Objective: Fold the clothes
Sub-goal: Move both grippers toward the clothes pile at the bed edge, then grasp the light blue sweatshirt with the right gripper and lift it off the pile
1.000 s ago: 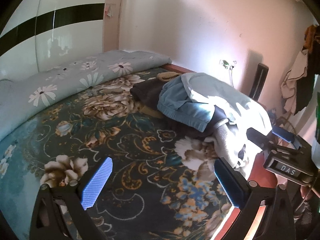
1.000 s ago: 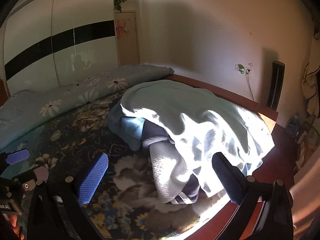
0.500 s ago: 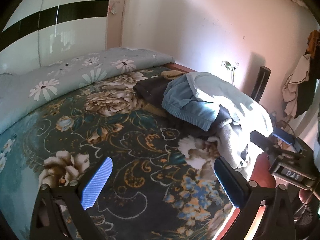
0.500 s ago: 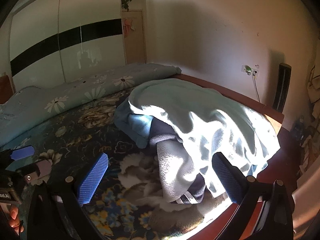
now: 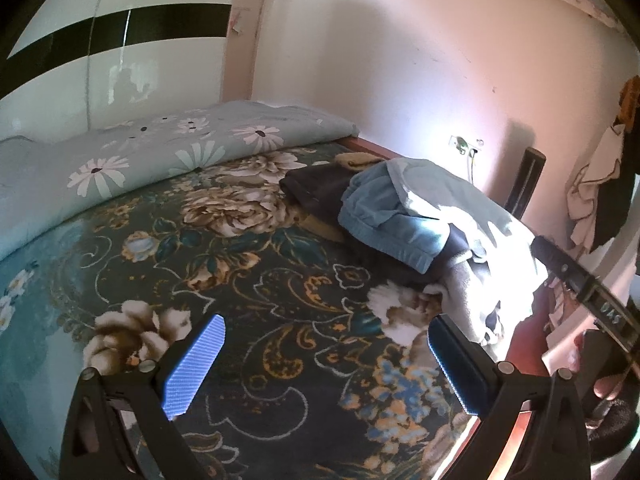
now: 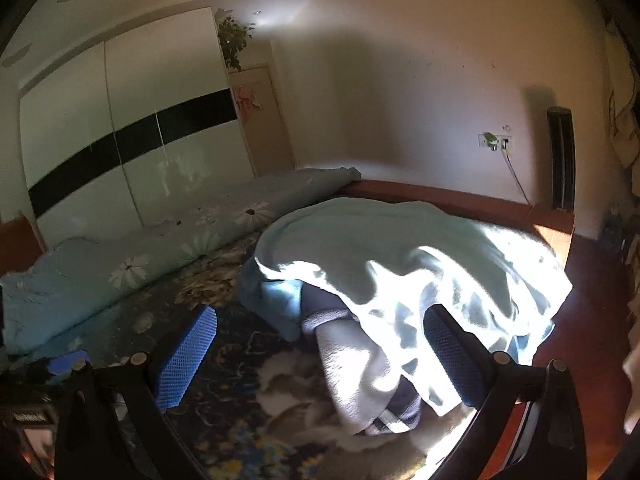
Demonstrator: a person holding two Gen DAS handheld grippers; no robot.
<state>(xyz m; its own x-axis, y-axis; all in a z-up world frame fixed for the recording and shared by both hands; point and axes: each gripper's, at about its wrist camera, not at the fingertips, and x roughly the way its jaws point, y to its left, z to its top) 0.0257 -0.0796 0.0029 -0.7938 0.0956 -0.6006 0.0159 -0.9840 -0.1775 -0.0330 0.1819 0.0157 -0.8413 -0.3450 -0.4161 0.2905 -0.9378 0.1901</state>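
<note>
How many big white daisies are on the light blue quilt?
4 clear in the left wrist view on the rolled light blue quilt: near left, middle, upper middle, far right. Faint ones may be hidden.

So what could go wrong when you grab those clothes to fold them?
The clothes pile sits by the bed's edge, so a tug might drag pieces onto the floor. The garments overlap, so the open right gripper could pinch several layers together. Bright sunlight washes out the light blue top sheet, hiding its hems.
</note>
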